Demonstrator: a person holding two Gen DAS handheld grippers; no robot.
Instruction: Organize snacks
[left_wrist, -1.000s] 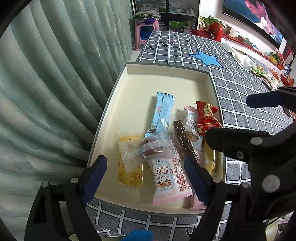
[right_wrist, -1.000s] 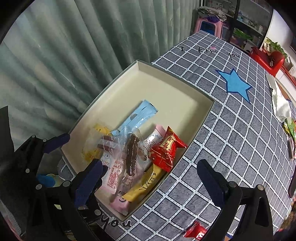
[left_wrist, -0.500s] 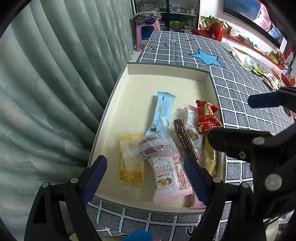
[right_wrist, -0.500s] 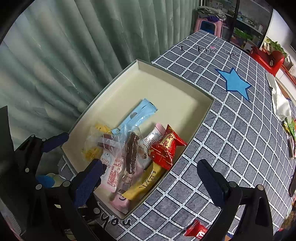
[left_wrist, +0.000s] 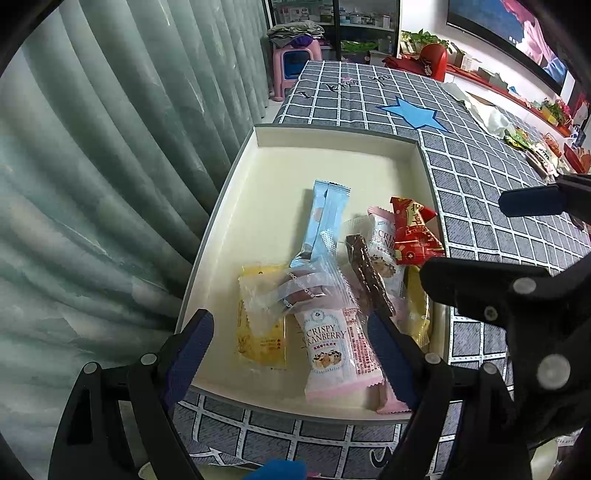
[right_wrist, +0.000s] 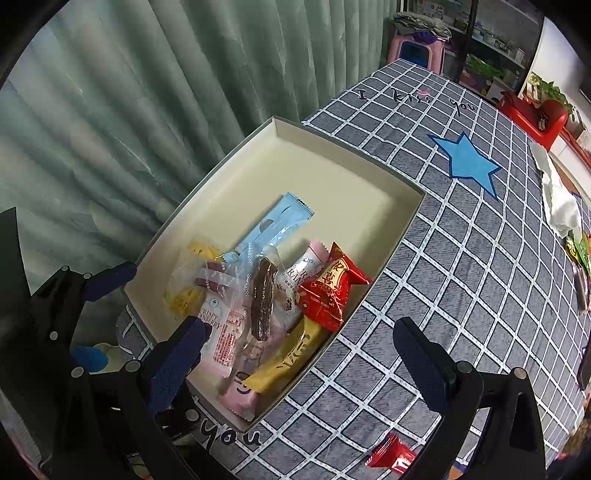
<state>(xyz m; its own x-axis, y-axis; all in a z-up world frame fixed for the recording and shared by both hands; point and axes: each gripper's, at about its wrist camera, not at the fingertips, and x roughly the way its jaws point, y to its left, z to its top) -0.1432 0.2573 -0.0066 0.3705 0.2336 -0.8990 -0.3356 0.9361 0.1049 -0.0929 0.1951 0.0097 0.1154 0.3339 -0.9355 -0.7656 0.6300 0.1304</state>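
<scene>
Left wrist view, tray: the cream tray (left_wrist: 332, 162) sits on the checked tablecloth (left_wrist: 480, 177) beside the green curtain (left_wrist: 92, 166); its far half is bare, the snacks are heaped in the near right part
Left wrist view, left gripper: the left gripper (left_wrist: 291, 350) hangs over the tray's near edge, jaws wide apart and holding nothing
Left wrist view, packets below it: the pink cranberry packet (left_wrist: 332, 347) and the yellow packet (left_wrist: 260, 332) lie between the fingers, long axes running roughly away from the camera, along the line the gripper points
Left wrist view, other packets: a light blue packet (left_wrist: 325, 218), a dark brown bar (left_wrist: 369, 277) and a red packet (left_wrist: 413, 232) lie further in, towards the right wall
Right wrist view, right gripper: the right gripper (right_wrist: 303, 354) has its jaws wide and empty; its left finger is over the tray's near corner, its right finger over the tablecloth
Right wrist view, loose snack: a small red packet (right_wrist: 391, 454) lies on the cloth outside the tray, near the right finger's base, low in the view
Right wrist view, pile: a yellow bar (right_wrist: 288, 358) rests against the tray's near wall
Nearer hand, judged: the right hand is nearer the loose red packet, which probably belongs in the tray; the left hand is nearer the pile
</scene>
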